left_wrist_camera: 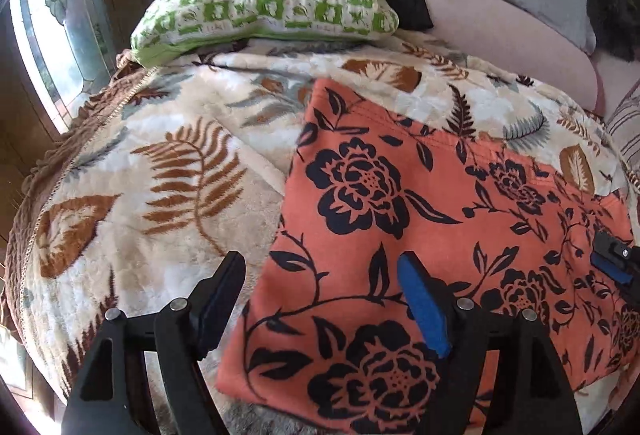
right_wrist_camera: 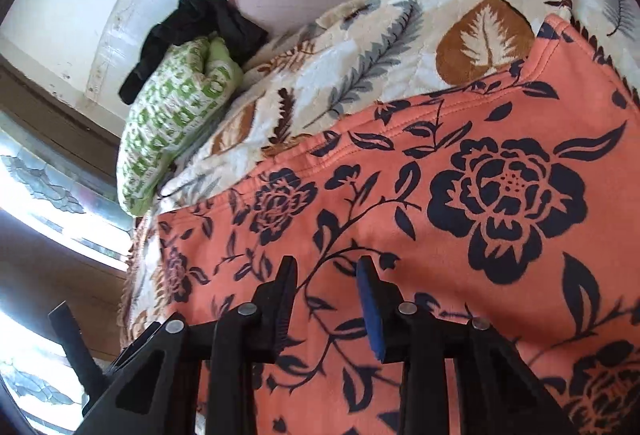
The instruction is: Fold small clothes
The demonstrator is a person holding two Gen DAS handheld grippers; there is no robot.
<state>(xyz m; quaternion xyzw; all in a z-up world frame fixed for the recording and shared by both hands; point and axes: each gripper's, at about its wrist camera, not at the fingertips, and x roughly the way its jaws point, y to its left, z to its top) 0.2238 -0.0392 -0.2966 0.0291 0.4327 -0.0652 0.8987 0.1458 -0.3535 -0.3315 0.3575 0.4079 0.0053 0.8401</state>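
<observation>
Garment point(left_wrist_camera: 420, 235) flat on blanket point(left_wrist_camera: 160, 175); pillow point(left_wrist_camera: 272, 3) behind.

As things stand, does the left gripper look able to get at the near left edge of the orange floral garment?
Probably yes: the left gripper is open right over that edge of the orange floral garment, with nothing between.

No writing, label, brand or number can be read in either view (the fabrics carry only flower, leaf and check patterns), though the blurred fisheye edges might hide something.
</observation>
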